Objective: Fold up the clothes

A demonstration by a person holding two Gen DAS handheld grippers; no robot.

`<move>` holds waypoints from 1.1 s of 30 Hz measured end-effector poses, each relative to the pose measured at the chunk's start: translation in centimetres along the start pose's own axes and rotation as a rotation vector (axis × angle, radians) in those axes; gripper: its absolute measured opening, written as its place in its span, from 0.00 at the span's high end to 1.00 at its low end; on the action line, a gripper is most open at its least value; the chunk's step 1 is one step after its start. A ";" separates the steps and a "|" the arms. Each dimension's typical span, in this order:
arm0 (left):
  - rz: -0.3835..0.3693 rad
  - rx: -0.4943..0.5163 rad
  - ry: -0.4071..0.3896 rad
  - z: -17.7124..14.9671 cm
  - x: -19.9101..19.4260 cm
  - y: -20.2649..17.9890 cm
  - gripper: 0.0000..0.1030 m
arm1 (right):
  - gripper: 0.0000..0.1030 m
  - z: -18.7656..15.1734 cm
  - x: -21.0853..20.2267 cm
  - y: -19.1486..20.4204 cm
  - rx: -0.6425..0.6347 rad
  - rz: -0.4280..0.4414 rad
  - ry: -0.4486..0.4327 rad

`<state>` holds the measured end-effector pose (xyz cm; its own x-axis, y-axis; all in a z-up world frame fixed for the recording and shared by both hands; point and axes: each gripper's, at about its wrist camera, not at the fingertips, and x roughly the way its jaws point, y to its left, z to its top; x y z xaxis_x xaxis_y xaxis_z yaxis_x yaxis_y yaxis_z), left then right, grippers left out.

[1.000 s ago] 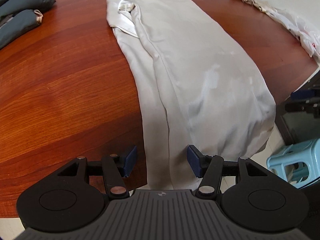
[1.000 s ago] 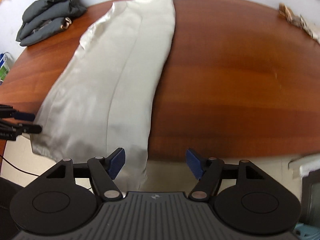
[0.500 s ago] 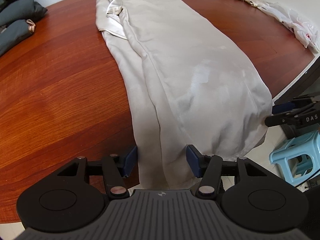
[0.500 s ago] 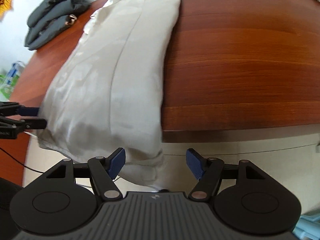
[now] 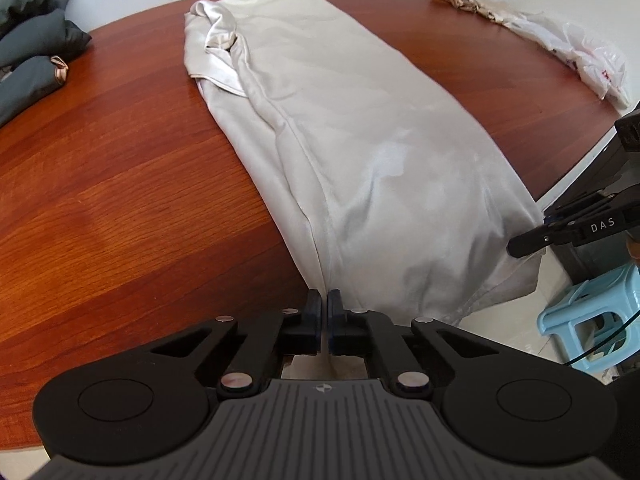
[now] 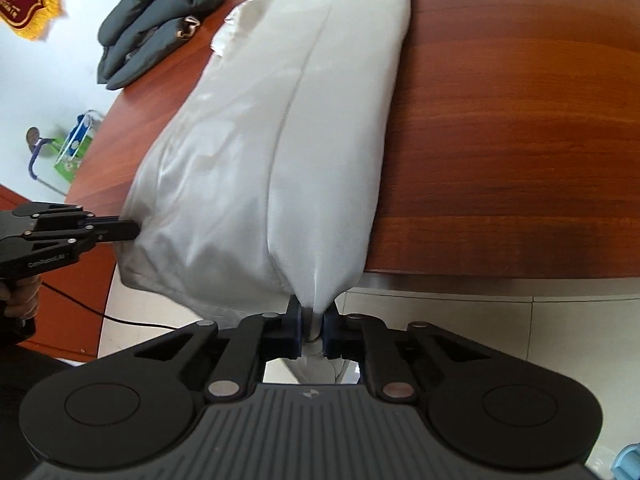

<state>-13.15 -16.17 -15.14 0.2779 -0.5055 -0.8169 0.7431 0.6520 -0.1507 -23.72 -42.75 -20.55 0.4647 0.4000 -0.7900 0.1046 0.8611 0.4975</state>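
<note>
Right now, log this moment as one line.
left tool: closed on cream garment hem | right tool: just closed on hem | garment: lengthwise on table, overhanging edge

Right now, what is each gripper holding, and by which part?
Both hold the cream satin garment by its near hem overhanging the table edge: left gripper at the hem's left corner, right gripper at its right corner. Both jaws have just closed.

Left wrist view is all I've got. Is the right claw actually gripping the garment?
Observer: Yes. The right claw has just been closing, and the cream garment is bunched between its pads.
Operator: Which part?
Observer: The corner hanging off the table edge, right of the centre seam.
Operator: And the other side?
Observer: The left claw has just been closing too. Its tip is pressed into the garment's opposite hem corner.
</note>
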 end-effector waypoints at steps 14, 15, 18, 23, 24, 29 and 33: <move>-0.088 -0.112 -0.305 4.2 -5.8 2.3 0.98 | 0.93 6.4 -8.9 3.8 -0.040 -0.002 -0.213; -0.084 -0.115 -0.319 4.8 -5.9 2.2 0.98 | 0.93 7.2 -9.2 4.1 -0.047 -0.006 -0.226; -0.051 -0.136 -0.370 6.8 -6.0 2.4 0.98 | 0.93 10.4 -9.8 4.2 -0.062 -0.014 -0.250; 0.022 -0.168 -0.402 10.1 -5.0 3.1 0.98 | 0.93 15.5 -9.4 3.5 -0.073 -0.026 -0.269; 0.042 -0.171 -0.404 10.7 -4.6 3.3 0.98 | 0.93 16.5 -9.0 3.2 -0.075 -0.029 -0.268; 0.131 -0.214 -0.378 13.8 -2.0 5.0 0.99 | 0.93 21.6 -6.8 0.8 -0.068 -0.033 -0.238; 0.177 -0.221 -0.341 15.2 0.3 5.8 0.98 | 0.92 24.2 -4.2 -1.0 -0.072 -0.037 -0.184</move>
<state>0.51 -21.19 -7.79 0.6016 -0.5087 -0.6159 0.5284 0.8316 -0.1707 -4.52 -52.94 -9.05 0.6152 0.3092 -0.7252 0.0645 0.8970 0.4372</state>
